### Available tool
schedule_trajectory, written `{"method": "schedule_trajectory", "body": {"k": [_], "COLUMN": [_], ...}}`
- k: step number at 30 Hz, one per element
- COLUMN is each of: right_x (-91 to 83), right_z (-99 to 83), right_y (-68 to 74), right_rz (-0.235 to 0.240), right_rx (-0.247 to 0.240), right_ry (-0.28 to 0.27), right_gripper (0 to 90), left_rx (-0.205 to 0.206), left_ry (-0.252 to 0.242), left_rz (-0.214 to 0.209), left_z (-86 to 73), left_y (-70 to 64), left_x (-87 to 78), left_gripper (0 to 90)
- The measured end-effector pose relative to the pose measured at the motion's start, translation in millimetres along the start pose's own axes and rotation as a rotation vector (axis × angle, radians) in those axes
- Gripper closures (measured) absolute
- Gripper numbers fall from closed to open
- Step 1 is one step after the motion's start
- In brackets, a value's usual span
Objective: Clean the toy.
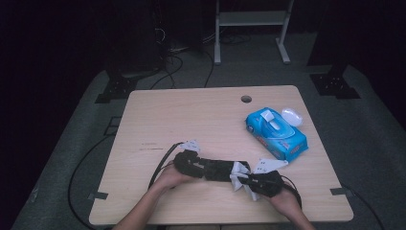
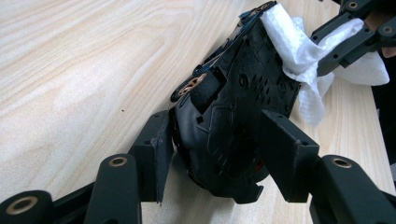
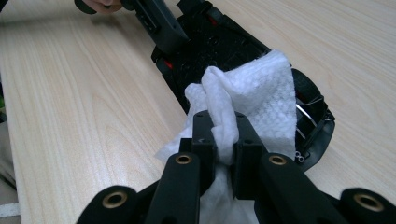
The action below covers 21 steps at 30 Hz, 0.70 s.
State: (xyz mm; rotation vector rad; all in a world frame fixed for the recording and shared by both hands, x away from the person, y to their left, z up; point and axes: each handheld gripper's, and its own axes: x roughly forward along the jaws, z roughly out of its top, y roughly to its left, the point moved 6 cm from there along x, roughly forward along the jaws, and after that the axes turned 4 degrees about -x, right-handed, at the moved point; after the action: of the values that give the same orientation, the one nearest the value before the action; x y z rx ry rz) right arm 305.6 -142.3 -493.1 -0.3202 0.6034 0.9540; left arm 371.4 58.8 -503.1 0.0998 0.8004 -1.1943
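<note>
I've got the black plastic part (image 2: 233,112) clamped between the jaws of my left gripper (image 2: 212,154), pinned down on the table (image 1: 191,115) near its front edge, well short of the blue wipes pack (image 1: 276,132). My right gripper (image 3: 219,140) has its jaws pinched tight on a bunched white wipe (image 3: 254,100), which is draped over the end of the part farthest from my left jaws. This looks like the wiping step, so next I'd keep the part steady and drag the wipe along it, without letting the wipe slip free.
</note>
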Motion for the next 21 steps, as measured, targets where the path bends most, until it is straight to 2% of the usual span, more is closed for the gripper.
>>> {"method": "schedule_trajectory", "body": {"k": [6, 9, 13, 16, 19, 21], "right_x": [-0.5, -1.2, -1.4, -0.8, 2.1, 6.9], "right_z": [-1.5, -4.3, -6.0, -8.1, -13.6, -19.3], "right_y": [1.7, 3.2, 4.8, 5.7, 6.0, 6.5], "right_rz": [0.004, 0.005, 0.005, 0.01, 0.013, 0.01], "right_rx": [0.003, 0.002, -0.001, -0.003, -0.001, -0.011], "right_ry": [-0.006, -0.002, 0.004, 0.012, 0.04, 0.088], "right_gripper": [81.9, 81.9, 81.8, 81.8, 81.6, 81.5], "left_rx": [0.045, 0.061, 0.089, 0.117, 0.154, 0.186], "left_ry": [-0.029, -0.054, -0.06, -0.075, -0.06, -0.037], "left_rz": [0.017, 0.006, 0.008, -0.01, -0.02, -0.011], "left_z": [0.4, 1.8, 1.7, 2.4, 1.2, -0.9], "left_y": [-4.0, -6.3, -9.1, -11.4, -16.0, -17.9], "left_x": [-3.5, -8.1, -7.9, -9.1, -6.7, -3.2], "left_gripper": [47.9, 56.6, 57.5, 60.4, 61.5, 60.0]}}
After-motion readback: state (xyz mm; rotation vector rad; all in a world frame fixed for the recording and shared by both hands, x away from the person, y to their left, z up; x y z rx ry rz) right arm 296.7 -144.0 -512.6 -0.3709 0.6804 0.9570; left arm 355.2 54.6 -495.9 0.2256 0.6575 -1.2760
